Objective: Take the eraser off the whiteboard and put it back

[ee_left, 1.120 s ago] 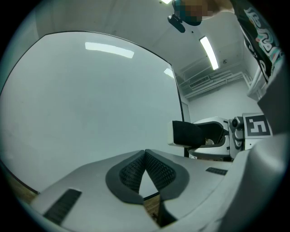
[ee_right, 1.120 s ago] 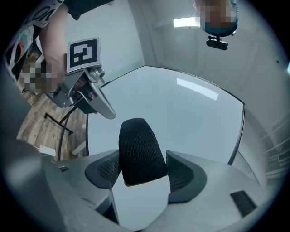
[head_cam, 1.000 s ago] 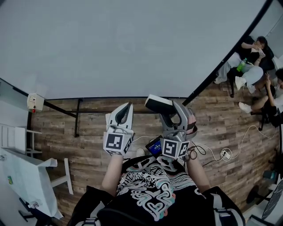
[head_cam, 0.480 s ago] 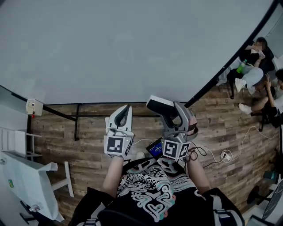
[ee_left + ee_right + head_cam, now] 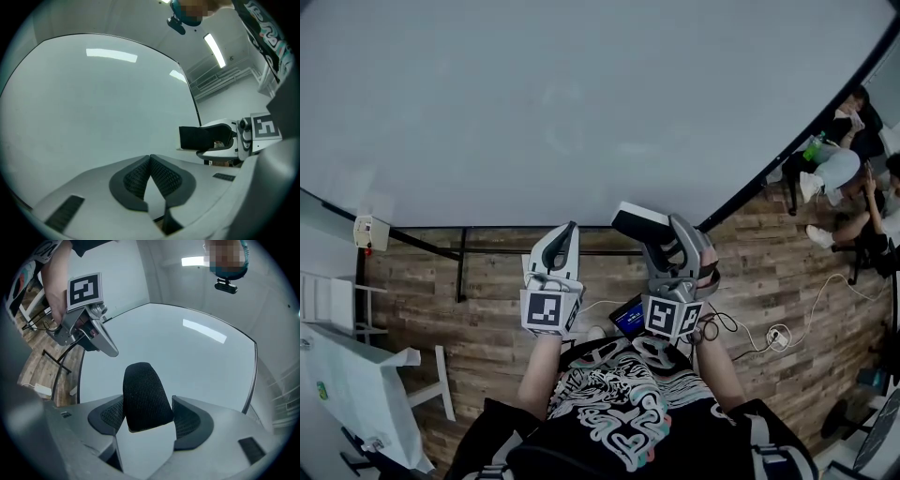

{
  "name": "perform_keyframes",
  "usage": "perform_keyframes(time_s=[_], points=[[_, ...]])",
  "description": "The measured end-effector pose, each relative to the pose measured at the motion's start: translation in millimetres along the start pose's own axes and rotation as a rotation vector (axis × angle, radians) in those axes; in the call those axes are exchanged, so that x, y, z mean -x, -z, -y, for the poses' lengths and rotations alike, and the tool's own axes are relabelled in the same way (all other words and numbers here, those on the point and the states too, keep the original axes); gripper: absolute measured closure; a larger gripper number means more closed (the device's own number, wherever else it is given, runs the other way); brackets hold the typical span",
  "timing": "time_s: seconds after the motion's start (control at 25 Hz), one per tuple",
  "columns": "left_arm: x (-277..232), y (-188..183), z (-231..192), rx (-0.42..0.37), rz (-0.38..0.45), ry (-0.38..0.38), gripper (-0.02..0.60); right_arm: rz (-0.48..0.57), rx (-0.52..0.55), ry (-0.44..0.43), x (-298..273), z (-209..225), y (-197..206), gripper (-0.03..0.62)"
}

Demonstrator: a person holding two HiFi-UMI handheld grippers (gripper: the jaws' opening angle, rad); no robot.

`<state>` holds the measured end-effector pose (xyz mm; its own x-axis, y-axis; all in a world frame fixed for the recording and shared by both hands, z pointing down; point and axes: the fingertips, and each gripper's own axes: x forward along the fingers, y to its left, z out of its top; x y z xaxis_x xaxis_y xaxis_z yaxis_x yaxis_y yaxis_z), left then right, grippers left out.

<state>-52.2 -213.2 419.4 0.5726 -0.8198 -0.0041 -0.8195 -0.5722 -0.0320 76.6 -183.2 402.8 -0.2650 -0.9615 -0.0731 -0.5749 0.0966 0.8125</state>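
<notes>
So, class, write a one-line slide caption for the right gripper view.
Right gripper, jaws clamped on the eraser, faces the blank whiteboard; the left gripper is shut beside it.

All three views toward whiteboard [image 5: 581, 94]

The eraser [image 5: 143, 397] between the grey jaws of the right gripper [image 5: 150, 418] has black felt on a white body; the whiteboard [image 5: 581, 94] ahead is pale grey, black-framed; the floor [image 5: 487, 281] below is brown wood plank
</notes>
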Motion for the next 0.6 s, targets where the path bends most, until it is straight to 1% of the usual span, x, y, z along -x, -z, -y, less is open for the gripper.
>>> perform_keyframes(time_s=[0.6], points=[[-23.2,6.6,-1.9,-0.010,-0.004,-0.024,0.561,0.011,0.009,-0.008,-18.9,6.0,19.4,0.270]])
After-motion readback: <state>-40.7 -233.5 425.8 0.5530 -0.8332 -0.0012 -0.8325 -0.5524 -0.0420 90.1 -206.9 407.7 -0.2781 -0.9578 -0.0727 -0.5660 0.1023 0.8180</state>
